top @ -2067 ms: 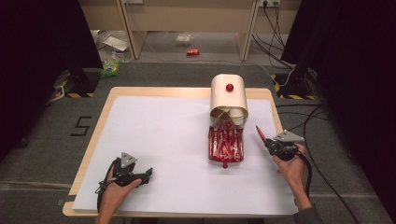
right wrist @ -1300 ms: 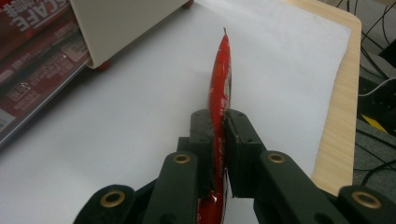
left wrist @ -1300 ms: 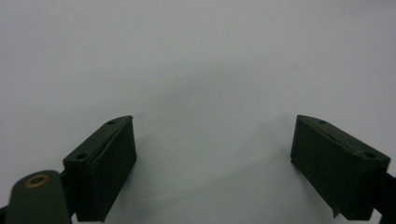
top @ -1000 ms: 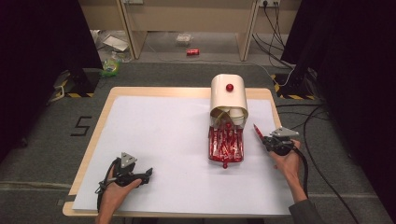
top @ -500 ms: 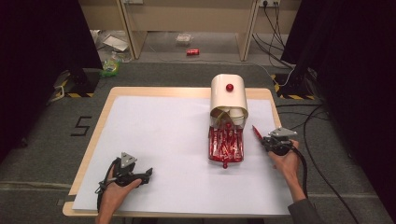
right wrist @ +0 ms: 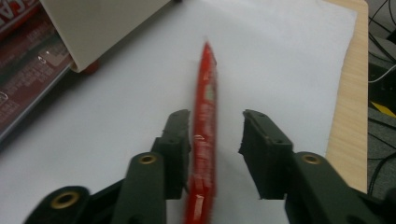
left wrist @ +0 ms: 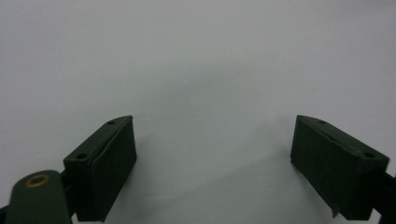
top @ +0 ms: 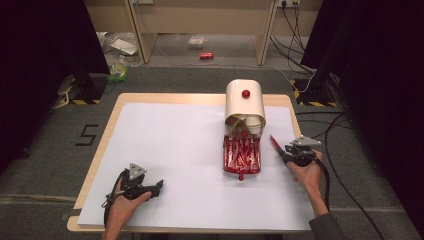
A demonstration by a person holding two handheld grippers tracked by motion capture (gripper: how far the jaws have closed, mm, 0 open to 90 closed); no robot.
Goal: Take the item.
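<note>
Right tool (right wrist: 212, 140) jaws have just been opening, and the red sachet (right wrist: 204, 126) between them lies against the left jaw, clear of the right, so it is released or nearly so. In the high view the sachet (top: 275, 143) sticks out from the right tool (top: 287, 152) toward the dispenser, just right of the red sachet pile (top: 242, 154). Left tool (left wrist: 212, 163) is open with nothing between the jaws, parked over white sheet; in the high view the left tool (top: 150, 188) sits near the front-left desk corner, well apart from the work. Risks as I read it: the sachet looks blurred, so it may be dropping; it could land short of the pile, or catch on the left jaw and drag along with the hand. The cream dispenser (top: 244, 106) stands just behind the pile with its mouth facing the pile; a bump from the right hand could shift it. Surface: white sheet (top: 175, 150) on a wooden desk (top: 292, 112). Room: grey carpet, cables on the right, a red can (top: 206, 56) and clutter on the floor beyond.
</note>
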